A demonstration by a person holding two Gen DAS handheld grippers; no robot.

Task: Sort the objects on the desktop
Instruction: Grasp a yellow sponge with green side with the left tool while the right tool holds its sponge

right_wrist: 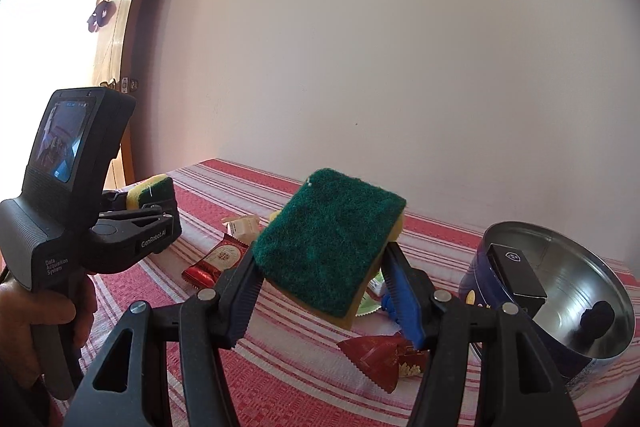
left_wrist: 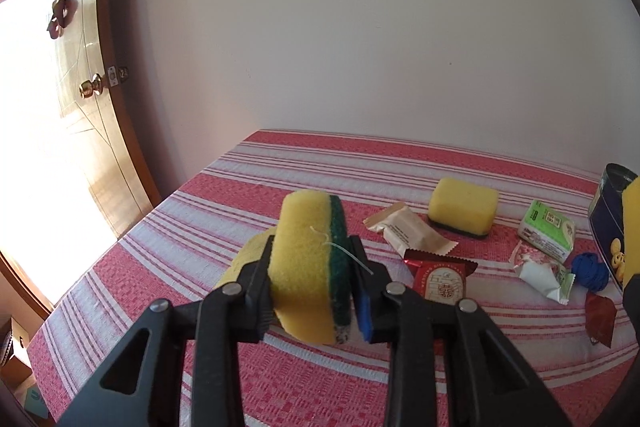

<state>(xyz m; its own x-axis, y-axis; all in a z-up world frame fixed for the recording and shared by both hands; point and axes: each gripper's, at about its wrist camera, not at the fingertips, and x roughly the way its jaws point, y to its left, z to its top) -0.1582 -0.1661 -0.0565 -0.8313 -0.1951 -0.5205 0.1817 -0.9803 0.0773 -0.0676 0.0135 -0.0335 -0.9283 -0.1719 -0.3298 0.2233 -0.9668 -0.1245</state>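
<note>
My left gripper [left_wrist: 310, 277] squeezes a sponge [left_wrist: 308, 263] tight on its edge. My right gripper [right_wrist: 320, 287] pinches another sponge [right_wrist: 330, 243], flat, with the tin [right_wrist: 560, 291] just right of it. I should lift slowly and keep squeezing.

tin [right_wrist: 560, 259]: shiny metal | tablecloth [left_wrist: 280, 379]: woven cloth | sponge [right_wrist: 328, 243]: rough scourer
</note>
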